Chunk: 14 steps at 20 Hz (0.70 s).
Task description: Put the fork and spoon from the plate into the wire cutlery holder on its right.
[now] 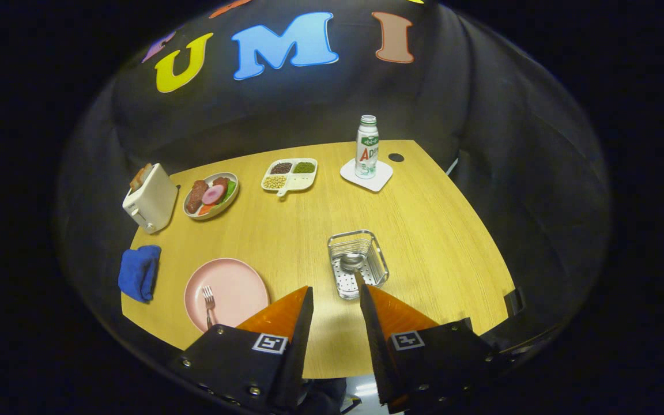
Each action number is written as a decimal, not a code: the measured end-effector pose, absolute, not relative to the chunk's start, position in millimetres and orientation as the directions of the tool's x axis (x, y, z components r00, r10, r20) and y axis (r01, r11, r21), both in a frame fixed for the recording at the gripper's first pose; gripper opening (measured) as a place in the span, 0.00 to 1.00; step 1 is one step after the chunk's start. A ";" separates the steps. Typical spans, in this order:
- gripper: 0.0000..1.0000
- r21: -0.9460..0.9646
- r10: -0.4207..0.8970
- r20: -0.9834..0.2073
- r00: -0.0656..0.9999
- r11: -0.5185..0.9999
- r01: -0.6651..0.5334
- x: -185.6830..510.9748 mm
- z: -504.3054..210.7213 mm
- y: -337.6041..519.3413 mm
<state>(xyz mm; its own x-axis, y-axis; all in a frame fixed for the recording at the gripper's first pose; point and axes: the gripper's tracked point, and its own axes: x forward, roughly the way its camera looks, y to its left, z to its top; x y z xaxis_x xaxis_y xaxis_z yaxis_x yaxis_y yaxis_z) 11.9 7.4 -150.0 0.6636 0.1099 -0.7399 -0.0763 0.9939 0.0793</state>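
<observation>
Orange fingers (286, 314) of the gripper (336, 300) stand apart and empty above the table's (424, 230) near edge, holding nothing. Just ahead of them, a little toward the right finger, sits the wire cutlery holder (358, 264), with what looks like the spoon (352, 262) already lying in it. The fork (209, 305) remains on the pink plate (234, 285), off to the left of the left finger and close by. Its long axis runs roughly along the fingers' forward direction, tines away and handle toward the camera. Judging by this, the next move calls for a shift leftward, then a closing across the handle.
</observation>
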 end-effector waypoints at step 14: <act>0.51 0.141 0.317 -0.822 0.472 0.918 -0.370 -66.0 -224.8 157.9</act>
